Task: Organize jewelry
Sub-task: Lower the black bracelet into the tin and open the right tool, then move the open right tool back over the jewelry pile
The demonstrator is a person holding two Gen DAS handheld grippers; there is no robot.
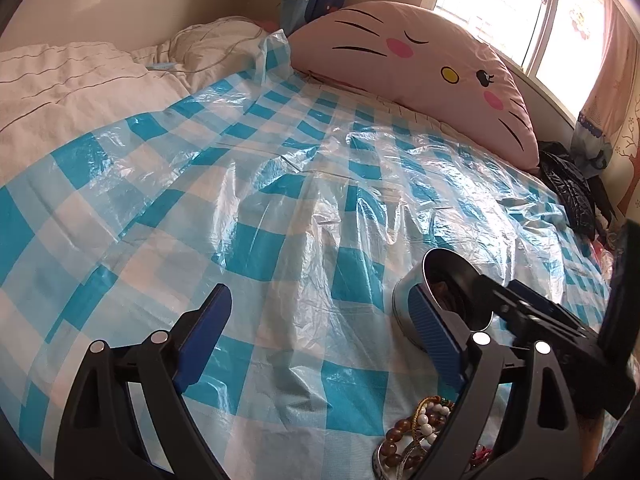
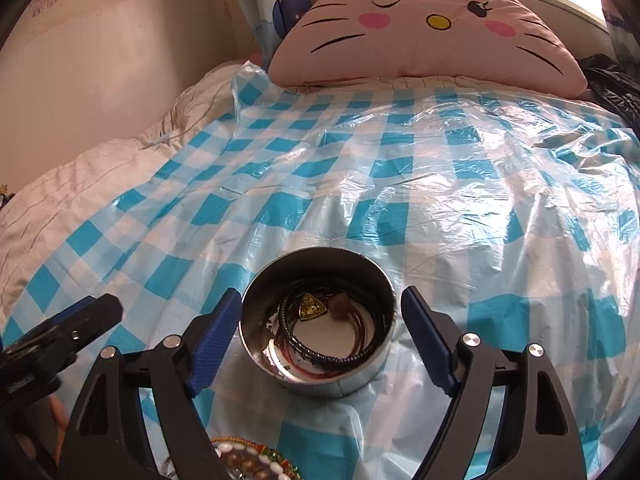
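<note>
Surface: a blue-and-white checked plastic sheet [image 2: 460,184] is lying crinkled over the bed, filling the middle of both views; a white quilt [image 1: 80,80] is bunching along its left edge.
Tin: a round metal tin [image 2: 320,376] is sitting upright on the sheet at lower centre of the right wrist view; in the left wrist view the tin is showing at lower right, partly hidden behind the other tool.
Tin contents: a dark beaded bracelet [image 2: 320,354], thin reddish cords, a yellow triangular pendant [image 2: 309,306] and a brownish bead beside it are lying inside — all on the pale bottom.
Right gripper [image 2: 320,328]: its blue pads are standing either side of the tin, jaws spread, the left pad just beside the wall and the right pad apart from it; it is grasping nothing.
Left gripper [image 1: 320,332]: jaws spread wide over bare sheet at the bottom of its own view; it is holding nothing; its dark tip is also poking in at the lower left of the right wrist view.
Loose jewelry: a heap of beaded bracelets [image 1: 416,436] — brown, white and gold beads — is lying on the sheet at the bottom edge of both views, nearer the camera than the tin.
Background: a pink cat-face cushion [image 2: 432,28] is leaning at the head of the bed at upper centre; a bright window [image 1: 500,8] is glowing at upper right; a black garment [image 1: 568,192] is lying at the right edge.
</note>
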